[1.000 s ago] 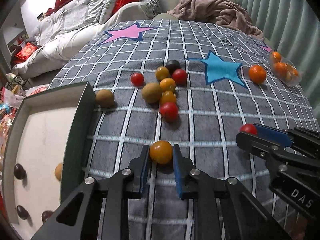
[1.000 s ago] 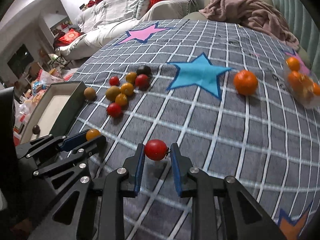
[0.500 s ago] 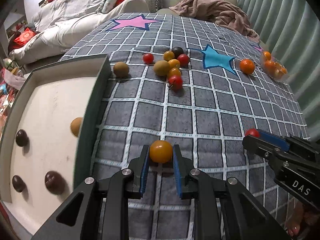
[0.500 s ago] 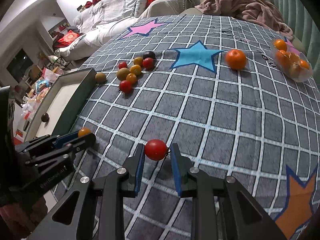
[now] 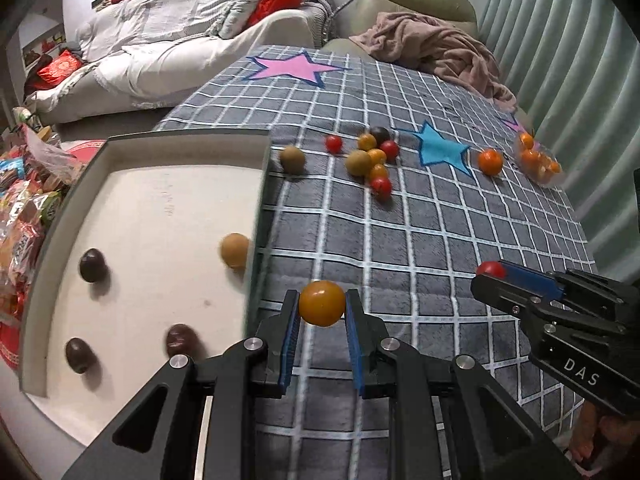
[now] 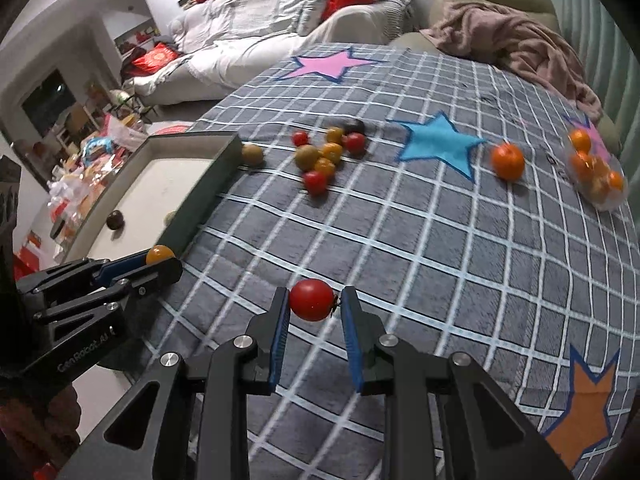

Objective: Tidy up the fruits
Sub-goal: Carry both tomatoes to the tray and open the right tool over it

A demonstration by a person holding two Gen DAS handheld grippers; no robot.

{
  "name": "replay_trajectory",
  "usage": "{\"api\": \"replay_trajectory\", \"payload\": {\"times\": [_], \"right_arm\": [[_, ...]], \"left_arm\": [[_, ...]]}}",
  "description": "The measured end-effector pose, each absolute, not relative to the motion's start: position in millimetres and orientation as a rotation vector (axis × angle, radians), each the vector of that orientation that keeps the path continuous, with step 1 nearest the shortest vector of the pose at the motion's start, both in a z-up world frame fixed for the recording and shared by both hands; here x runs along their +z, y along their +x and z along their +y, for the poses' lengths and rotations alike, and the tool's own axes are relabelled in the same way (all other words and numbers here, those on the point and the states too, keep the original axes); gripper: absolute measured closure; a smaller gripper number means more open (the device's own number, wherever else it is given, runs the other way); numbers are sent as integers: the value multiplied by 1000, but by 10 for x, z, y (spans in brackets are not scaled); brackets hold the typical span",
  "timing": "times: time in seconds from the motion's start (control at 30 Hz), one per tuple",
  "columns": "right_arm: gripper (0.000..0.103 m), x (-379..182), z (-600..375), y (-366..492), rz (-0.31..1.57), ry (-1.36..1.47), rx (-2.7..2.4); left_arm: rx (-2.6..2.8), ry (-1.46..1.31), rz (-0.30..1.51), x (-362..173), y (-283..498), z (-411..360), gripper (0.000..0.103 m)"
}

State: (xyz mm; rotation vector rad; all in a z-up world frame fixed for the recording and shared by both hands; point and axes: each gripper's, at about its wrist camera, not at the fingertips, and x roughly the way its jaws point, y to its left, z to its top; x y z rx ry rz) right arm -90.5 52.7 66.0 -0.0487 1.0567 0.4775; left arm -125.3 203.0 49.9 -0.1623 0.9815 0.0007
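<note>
My left gripper (image 5: 321, 305) is shut on a yellow-orange tomato (image 5: 322, 303), held above the cloth just right of the tray's dark wall (image 5: 256, 232). My right gripper (image 6: 312, 301) is shut on a red tomato (image 6: 311, 299) above the grey checked cloth. From the right wrist view the left gripper (image 6: 160, 258) shows at the lower left by the tray (image 6: 208, 184). The white-floored tray (image 5: 60, 240) holds three dark fruits (image 5: 92, 265) and a tan one (image 5: 235, 250). A cluster of small tomatoes and brown fruits (image 5: 370, 158) lies further back on the cloth.
An orange (image 5: 490, 161) sits by the blue star, and a clear bag of small oranges (image 5: 538, 160) lies at the right edge. A pink blanket (image 5: 436, 52) is heaped at the far end. Snack bags (image 5: 20, 200) and sofas lie beyond the tray on the left.
Both grippers have lifted and drawn back toward the left with their tomatoes. The tray now fills more of the left wrist view, and the fruit cluster looks smaller and farther.
</note>
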Motion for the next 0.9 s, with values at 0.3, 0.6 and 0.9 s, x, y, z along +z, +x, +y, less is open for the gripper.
{"api": "replay_trajectory", "payload": {"times": [0.3, 0.6, 0.9], "right_arm": [[75, 822, 1031, -927, 1043, -120, 541], [75, 875, 1574, -824, 1040, -171, 609], [75, 822, 2020, -552, 1048, -168, 649]], "left_arm": [[55, -192, 952, 557, -1363, 2536, 79], [188, -217, 921, 606, -1365, 3273, 79], [234, -194, 929, 571, -1036, 3457, 79]]}}
